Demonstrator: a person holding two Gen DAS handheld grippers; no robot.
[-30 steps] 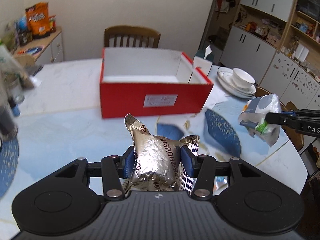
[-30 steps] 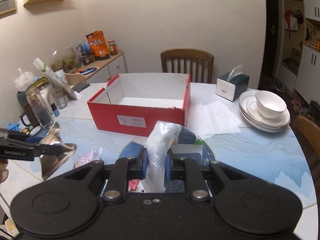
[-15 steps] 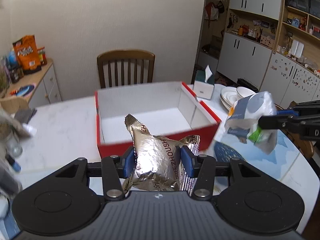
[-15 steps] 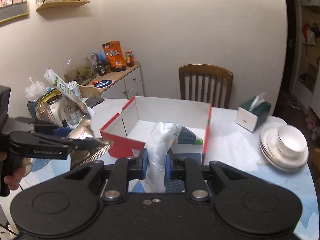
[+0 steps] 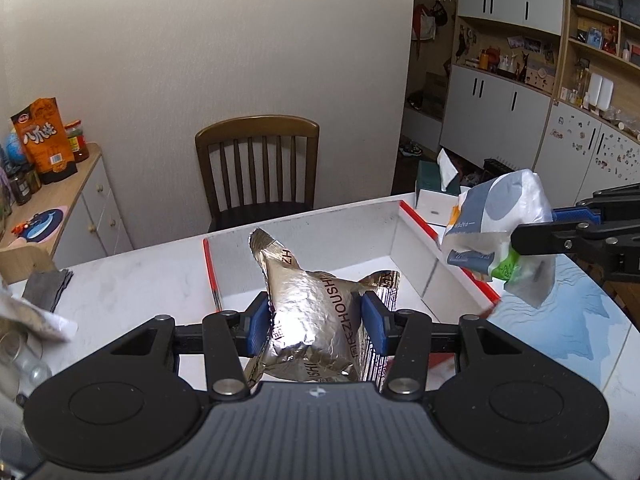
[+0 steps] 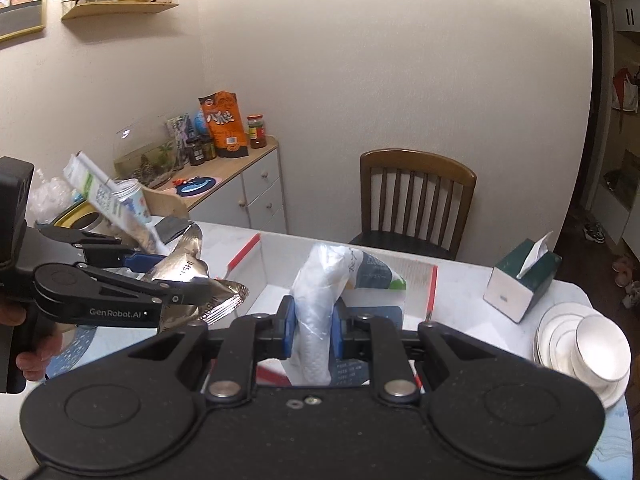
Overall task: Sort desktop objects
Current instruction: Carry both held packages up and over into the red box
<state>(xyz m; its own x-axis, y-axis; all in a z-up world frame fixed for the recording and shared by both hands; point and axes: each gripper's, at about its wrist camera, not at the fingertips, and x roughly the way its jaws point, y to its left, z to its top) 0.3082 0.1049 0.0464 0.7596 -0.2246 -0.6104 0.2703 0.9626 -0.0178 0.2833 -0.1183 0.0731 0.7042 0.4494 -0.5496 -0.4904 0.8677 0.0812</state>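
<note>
My left gripper (image 5: 316, 322) is shut on a crinkled silver foil snack bag (image 5: 308, 312), held over the near edge of the open red box (image 5: 408, 248) with its white inside. In the right wrist view the same foil bag (image 6: 192, 284) hangs left of the box (image 6: 431, 292). My right gripper (image 6: 314, 334) is shut on a white plastic tissue pack (image 6: 320, 304) with grey and green print, above the box's near side. From the left wrist view that pack (image 5: 500, 236) floats over the box's right wall, pinched by the right gripper (image 5: 516, 246).
A wooden chair (image 5: 256, 172) stands behind the table. A green tissue box (image 6: 524, 280) and stacked white plates with a bowl (image 6: 584, 348) sit at the right. A side cabinet (image 6: 240, 184) carries jars and an orange bag. Glassware and clutter crowd the table's left end (image 5: 24, 320).
Both grippers moved forward and upward with their packs, from in front of the red box to above its opening. The box now lies much nearer under both cameras.
</note>
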